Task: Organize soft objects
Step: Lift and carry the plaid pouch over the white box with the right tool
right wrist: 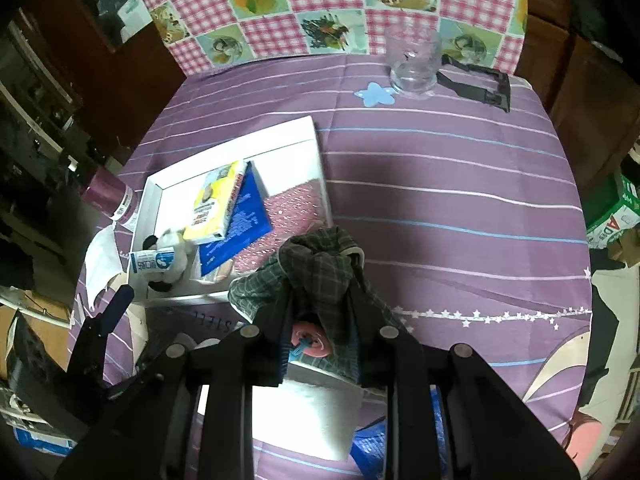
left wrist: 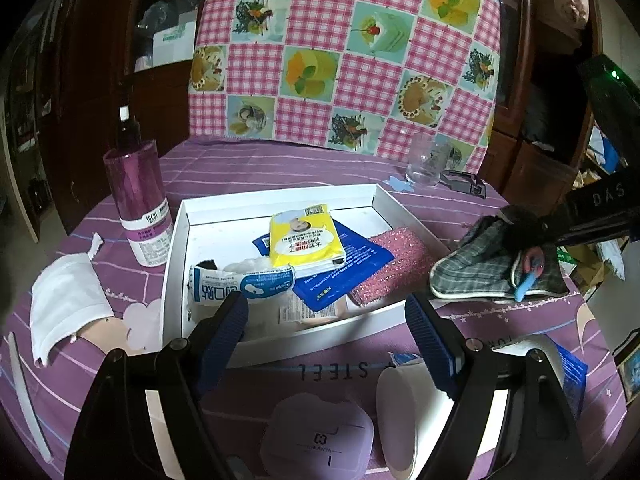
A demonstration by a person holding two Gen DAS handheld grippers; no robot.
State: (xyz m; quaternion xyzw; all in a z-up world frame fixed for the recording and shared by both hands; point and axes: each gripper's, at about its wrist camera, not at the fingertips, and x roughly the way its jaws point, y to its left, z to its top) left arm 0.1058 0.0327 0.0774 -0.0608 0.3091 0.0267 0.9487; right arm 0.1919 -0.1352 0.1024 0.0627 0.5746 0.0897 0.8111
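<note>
On the worktop [right wrist: 440, 184], under its purple striped cloth, a shallow white tray [left wrist: 176, 240] holds the soft things gathered so far: a yellow tissue pack [left wrist: 304, 236], a blue sachet [left wrist: 352, 264], a pink sparkly sponge cloth [left wrist: 396, 268] and a blue-and-white wrapped pad [left wrist: 240, 286].

The right tongs [right wrist: 320, 320] are clamped on a grey plaid fabric piece [right wrist: 320, 264], bunched between the pads, with a pink disc and a blue tassel on it. It sits just beside the tray's near right corner, outside the rim. From the left wrist view the cloth [left wrist: 492, 268] looks partly draped on the worktop, so I cannot tell whether it is fully clear of the surface.

The left tongs [left wrist: 326, 338] stand wide apart with nothing between them, hovering over the tray's near edge.

The risks, as I judge them: the grip takes only a fold of the fabric, so the loose hem may drag and catch the tray rim, shoving the tray or flipping the sponge cloth out. The bunched cloth could also slip free. A purple bottle [left wrist: 138, 200] and a clear glass mug [right wrist: 412, 64] stand well clear, yet a wide swing could reach them.
</note>
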